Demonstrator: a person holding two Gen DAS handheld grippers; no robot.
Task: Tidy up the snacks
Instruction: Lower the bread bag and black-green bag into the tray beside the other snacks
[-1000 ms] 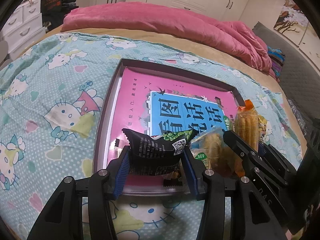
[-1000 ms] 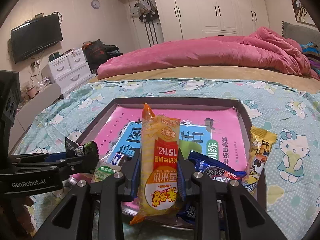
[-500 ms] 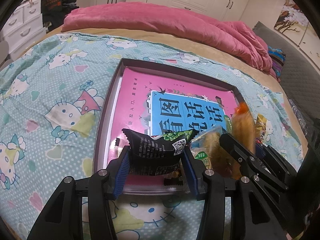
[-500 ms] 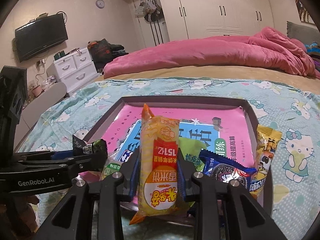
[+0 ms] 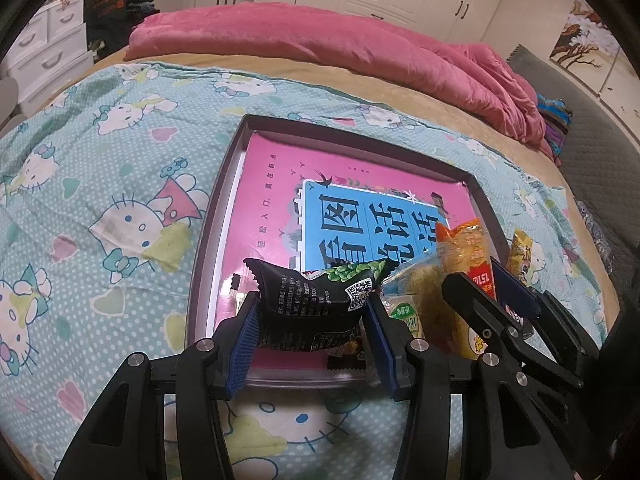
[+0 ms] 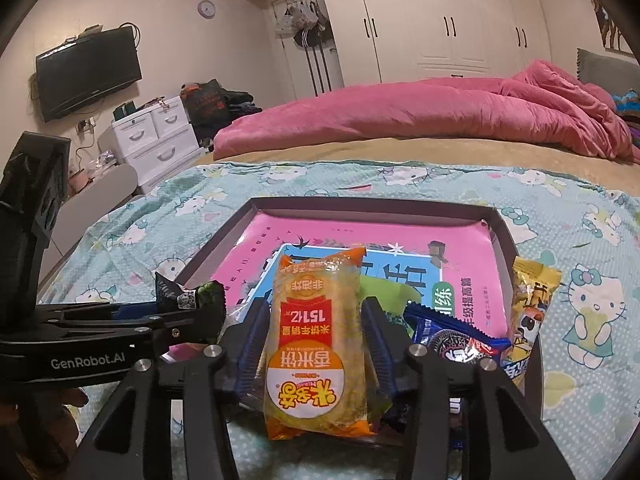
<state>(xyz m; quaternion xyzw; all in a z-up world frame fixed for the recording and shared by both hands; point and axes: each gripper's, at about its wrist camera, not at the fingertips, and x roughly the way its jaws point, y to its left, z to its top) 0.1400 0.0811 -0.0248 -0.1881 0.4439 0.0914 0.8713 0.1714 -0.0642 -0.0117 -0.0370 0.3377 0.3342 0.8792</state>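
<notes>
Left gripper (image 5: pixel 312 312) clamps the black snack packet (image 5: pixel 316 300); right gripper (image 6: pixel 316 344) clamps the orange rice-cracker packet (image 6: pixel 316 344). Both are held above the tray's (image 6: pixel 372 204) near edge, probably for placement inside.

Pink duvet (image 6: pixel 420 116) on bed; wall TV (image 6: pixel 88 70); white drawers (image 6: pixel 154 136); clock (image 6: pixel 207 8); wardrobe (image 6: pixel 448 20).

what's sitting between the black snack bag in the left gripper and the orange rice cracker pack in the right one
In the left wrist view, a clear packet with a green label lies in the tray between the black snack bag and the orange rice cracker pack.
</notes>
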